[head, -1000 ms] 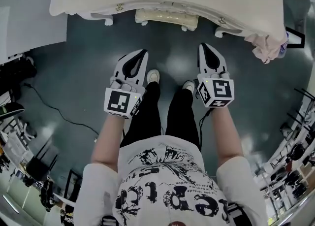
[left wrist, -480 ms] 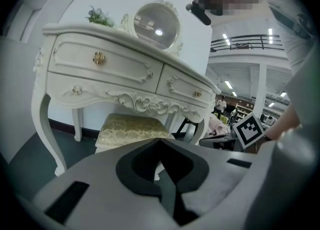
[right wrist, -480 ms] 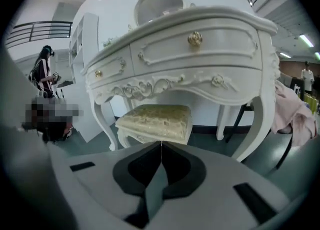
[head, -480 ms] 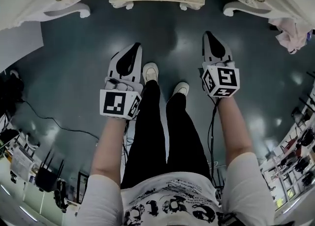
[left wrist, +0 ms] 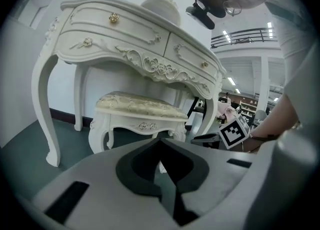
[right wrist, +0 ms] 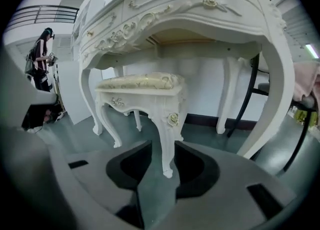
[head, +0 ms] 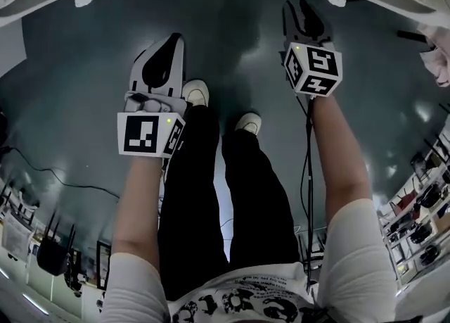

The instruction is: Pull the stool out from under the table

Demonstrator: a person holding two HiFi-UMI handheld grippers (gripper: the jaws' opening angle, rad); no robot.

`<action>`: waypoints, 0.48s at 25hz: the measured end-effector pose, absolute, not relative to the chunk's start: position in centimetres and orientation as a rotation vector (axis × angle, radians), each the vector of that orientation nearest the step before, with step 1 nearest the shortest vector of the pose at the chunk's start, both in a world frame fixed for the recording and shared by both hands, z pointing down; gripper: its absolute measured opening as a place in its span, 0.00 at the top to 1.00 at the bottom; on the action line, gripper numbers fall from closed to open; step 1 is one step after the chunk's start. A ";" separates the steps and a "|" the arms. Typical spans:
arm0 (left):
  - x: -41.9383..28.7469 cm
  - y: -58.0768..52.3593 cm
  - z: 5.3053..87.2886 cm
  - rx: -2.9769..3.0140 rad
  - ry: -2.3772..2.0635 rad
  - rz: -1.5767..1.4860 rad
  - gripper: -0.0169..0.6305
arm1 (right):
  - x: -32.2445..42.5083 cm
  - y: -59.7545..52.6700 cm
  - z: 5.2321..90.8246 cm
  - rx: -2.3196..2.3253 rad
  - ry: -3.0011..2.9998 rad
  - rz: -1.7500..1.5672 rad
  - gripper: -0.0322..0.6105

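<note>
Under the dressing table (right wrist: 210, 8) the stool (right wrist: 140, 86) sits tucked in. Both grippers have dropped low. The right hand-held gripper (right wrist: 162, 145) has just opened partway (empty, sighting a front leg (right wrist: 165, 124)), so a grasp seems near. The left hand-held gripper (left wrist: 160, 140) is closed and empty.

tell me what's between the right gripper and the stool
Bare floor, in the right gripper view. The right gripper's jaws have just been opening, nothing between them; the stool stands ahead.

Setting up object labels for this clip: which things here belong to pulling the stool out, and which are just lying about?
Job: stool; table; left claw, shut; right claw, jaws just been opening, stool leg lined up between, ungripped.
Lying about: pink cloth; black metal frame; background person.
</note>
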State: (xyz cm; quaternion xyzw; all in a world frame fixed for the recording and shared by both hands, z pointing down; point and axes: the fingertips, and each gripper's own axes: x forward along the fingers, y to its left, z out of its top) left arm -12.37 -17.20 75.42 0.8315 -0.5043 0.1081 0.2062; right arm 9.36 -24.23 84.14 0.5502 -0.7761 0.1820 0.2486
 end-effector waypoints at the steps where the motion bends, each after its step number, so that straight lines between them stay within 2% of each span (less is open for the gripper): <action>1: -12.2 -17.5 76.0 2.318 -1.403 0.297 0.95 | 9.3 -24.8 84.8 1.493 -2.118 0.477 0.72; 4: -12.0 -18.6 77.5 2.342 -1.394 0.298 0.95 | 8.8 -26.6 86.7 1.470 -2.120 0.402 0.59; 7: -12.1 -19.9 78.6 2.378 -1.384 0.308 0.95 | 9.3 -29.2 88.3 1.565 -2.107 0.430 0.51; 12: -12.2 -20.6 78.9 2.434 -1.336 0.350 0.95 | 8.7 -32.4 89.1 1.599 -2.116 0.489 0.50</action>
